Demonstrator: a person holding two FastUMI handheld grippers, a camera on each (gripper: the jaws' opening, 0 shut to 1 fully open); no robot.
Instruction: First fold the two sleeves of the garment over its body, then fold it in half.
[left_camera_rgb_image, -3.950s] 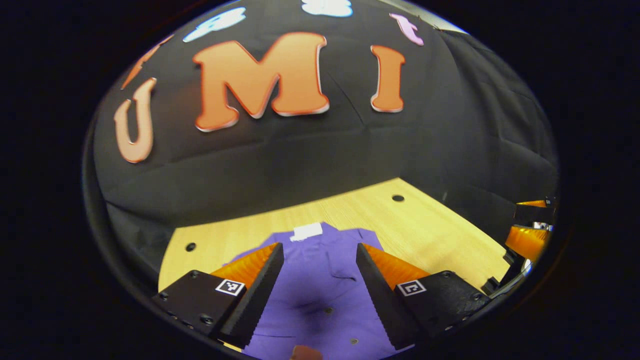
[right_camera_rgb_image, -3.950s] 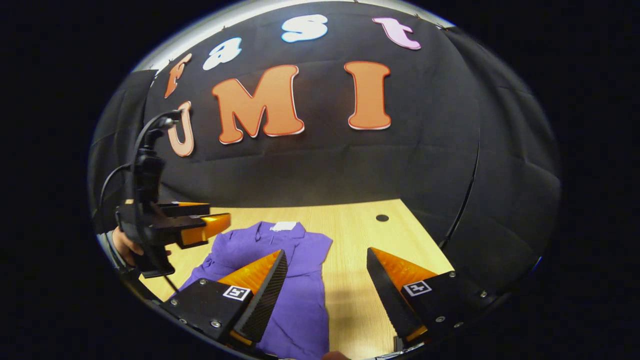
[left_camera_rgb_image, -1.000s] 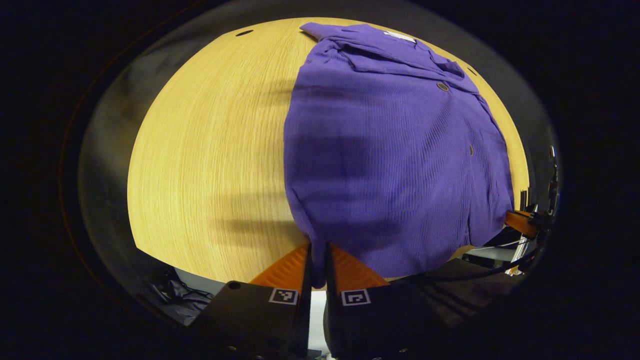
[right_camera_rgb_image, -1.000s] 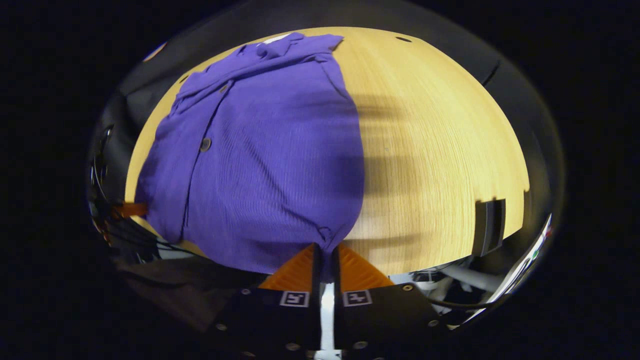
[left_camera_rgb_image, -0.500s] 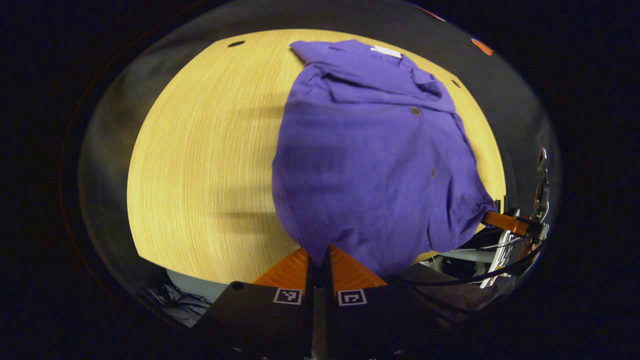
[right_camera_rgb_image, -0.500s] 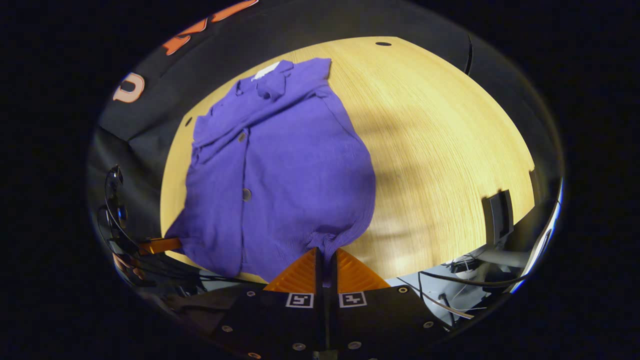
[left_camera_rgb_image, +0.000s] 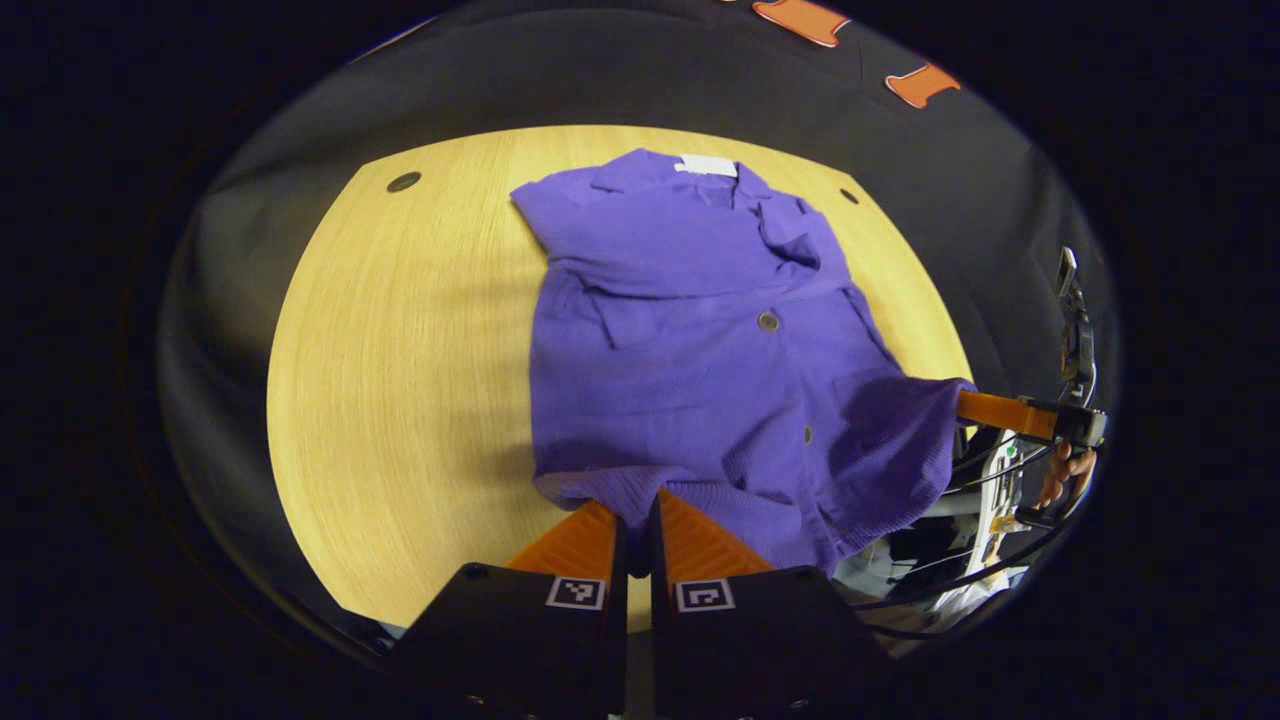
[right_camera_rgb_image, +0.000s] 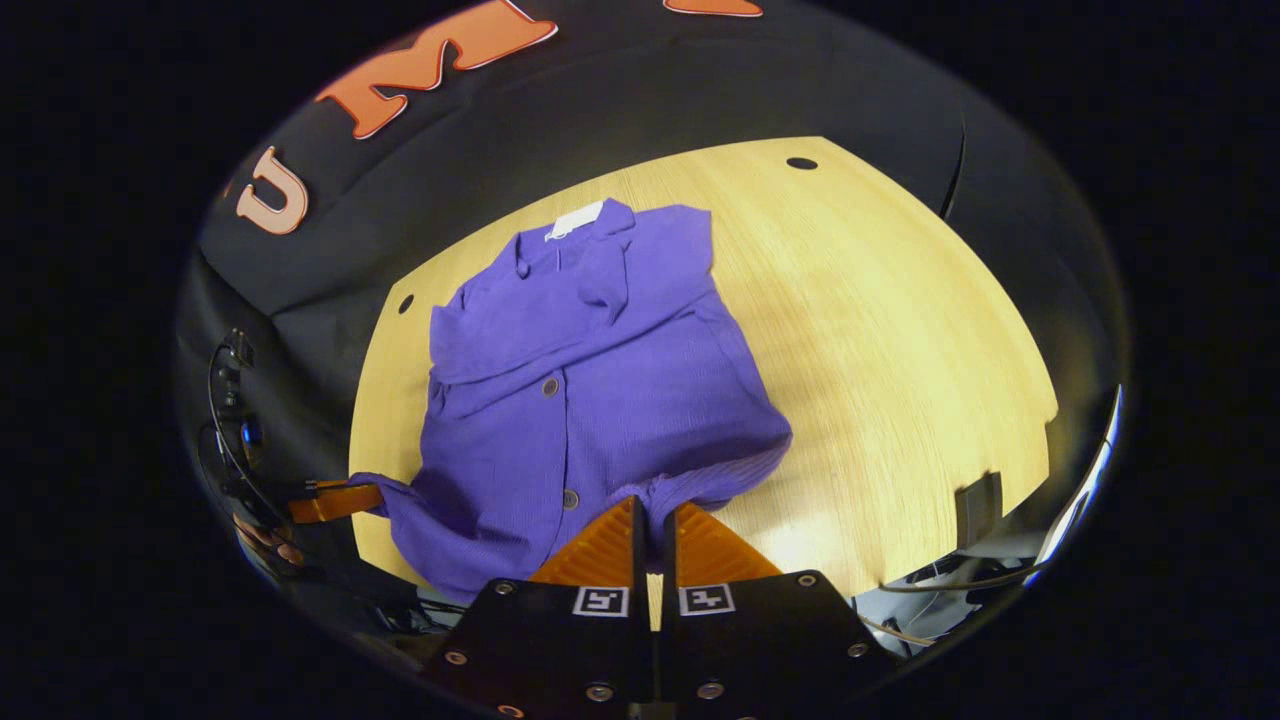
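A purple button-up shirt (left_camera_rgb_image: 700, 340) lies on the wooden table (left_camera_rgb_image: 400, 350), collar and white label toward the far wall, sleeves folded across its body. My left gripper (left_camera_rgb_image: 636, 500) is shut on the shirt's near-left hem corner, lifted off the table. My right gripper (right_camera_rgb_image: 653, 508) is shut on the near-right hem corner of the shirt (right_camera_rgb_image: 590, 390). The hem hangs raised between the two. In the left gripper view the right gripper (left_camera_rgb_image: 975, 405) pinches the hem at the right; in the right gripper view the left gripper (right_camera_rgb_image: 345, 497) holds it at the left.
The table (right_camera_rgb_image: 900, 330) has bare wood left and right of the shirt and small round holes (left_camera_rgb_image: 404, 181) near its back corners. A dark bracket (right_camera_rgb_image: 975, 497) sits at the table's near-right edge. Cables hang below the near edge. Black cloth walls the back.
Both grippers, open above the shirt 4 s ago, now grip its hem corners. Over the last second they have lifted the hem and carried it away from the near edge toward the collar.
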